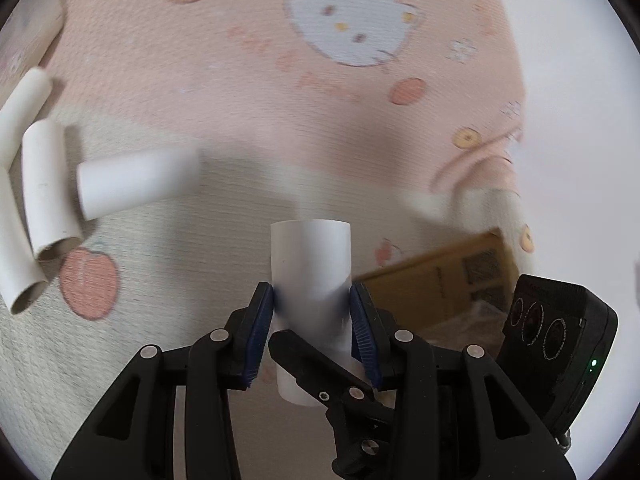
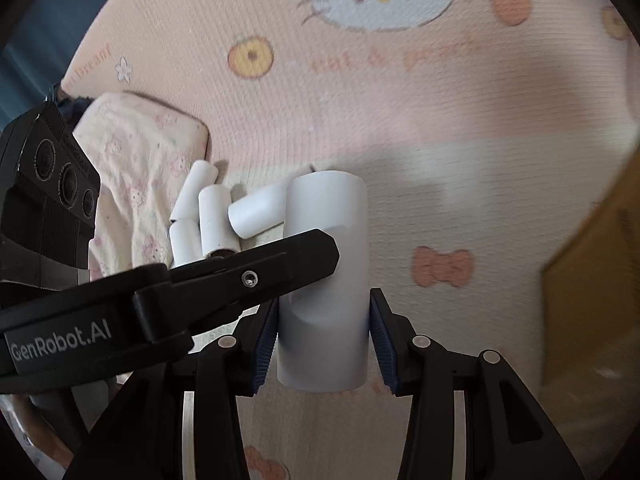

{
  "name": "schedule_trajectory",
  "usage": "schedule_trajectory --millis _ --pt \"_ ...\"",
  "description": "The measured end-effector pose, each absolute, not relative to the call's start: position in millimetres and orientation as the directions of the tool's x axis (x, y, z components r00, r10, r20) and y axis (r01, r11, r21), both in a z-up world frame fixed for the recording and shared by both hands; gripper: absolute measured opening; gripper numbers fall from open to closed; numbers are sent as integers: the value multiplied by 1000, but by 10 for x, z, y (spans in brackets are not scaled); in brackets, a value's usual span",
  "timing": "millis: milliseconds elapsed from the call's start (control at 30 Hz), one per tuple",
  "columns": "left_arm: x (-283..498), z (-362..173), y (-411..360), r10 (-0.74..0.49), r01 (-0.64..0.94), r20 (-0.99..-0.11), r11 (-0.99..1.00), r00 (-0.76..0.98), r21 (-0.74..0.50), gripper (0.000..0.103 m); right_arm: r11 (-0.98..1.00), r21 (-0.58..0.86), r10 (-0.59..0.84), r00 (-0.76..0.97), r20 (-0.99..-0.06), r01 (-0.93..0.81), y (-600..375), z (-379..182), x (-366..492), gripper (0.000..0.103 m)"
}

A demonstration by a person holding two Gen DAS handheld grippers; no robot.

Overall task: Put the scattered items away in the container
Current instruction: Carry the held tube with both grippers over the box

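Observation:
A white cardboard tube (image 1: pixel 311 276) stands between the blue pads of my left gripper (image 1: pixel 312 300), which is shut on it above the pink cartoon-print bedsheet (image 1: pixel 240 80). The same tube (image 2: pixel 326 280) shows in the right wrist view between the jaws of my right gripper (image 2: pixel 323 312), which stand slightly apart from its sides. A finger of the left gripper (image 2: pixel 256 276) crosses in front of it. Several more white tubes (image 1: pixel 132 182) lie in a loose pile at the left, also in the right wrist view (image 2: pixel 216 216). A brown cardboard box (image 1: pixel 444 276) lies to the right.
A pale floral pillow (image 2: pixel 136 176) lies beside the tube pile. The cardboard box edge (image 2: pixel 592 276) shows at the right of the right wrist view. The right gripper's camera housing (image 1: pixel 556 332) is close on the right. A white wall (image 1: pixel 580 100) lies past the bed's edge.

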State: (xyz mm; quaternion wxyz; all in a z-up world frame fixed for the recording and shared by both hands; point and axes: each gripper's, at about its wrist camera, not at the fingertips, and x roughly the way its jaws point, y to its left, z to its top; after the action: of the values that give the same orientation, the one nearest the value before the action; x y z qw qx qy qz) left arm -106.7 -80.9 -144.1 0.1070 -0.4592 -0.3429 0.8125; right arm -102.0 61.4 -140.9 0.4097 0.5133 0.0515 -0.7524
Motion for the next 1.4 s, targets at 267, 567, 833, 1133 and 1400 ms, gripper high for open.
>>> schedule_trajectory --millis 267,567,833,1133,1400 --pt "-869 -1013 -415 487 82 -647 -759 -587 -646 43 -683 304 -589 -255 -767 664 1067 -934 -876 41" --pt "-805 -441 75 469 -50 -620 -820 -629 -570 43 -712 207 -568 -376 -732 671 1437 -483 -789 41" --pt "-924 -17 510 450 -152 -621 -869 -642 -471 43 -734 196 -570 -433 -698 650 1760 -166 -912 41" --pt "-1248 168 1000 496 -253 -650 -864 -576 -436 42 -774 158 -527 -487 -696 613 2099 41 -1190 41" --pt "-1660 116 1620 504 -345 -734 -860 -454 -377 41 -815 198 -479 -441 -759 545 2535 -16 -1665 41"
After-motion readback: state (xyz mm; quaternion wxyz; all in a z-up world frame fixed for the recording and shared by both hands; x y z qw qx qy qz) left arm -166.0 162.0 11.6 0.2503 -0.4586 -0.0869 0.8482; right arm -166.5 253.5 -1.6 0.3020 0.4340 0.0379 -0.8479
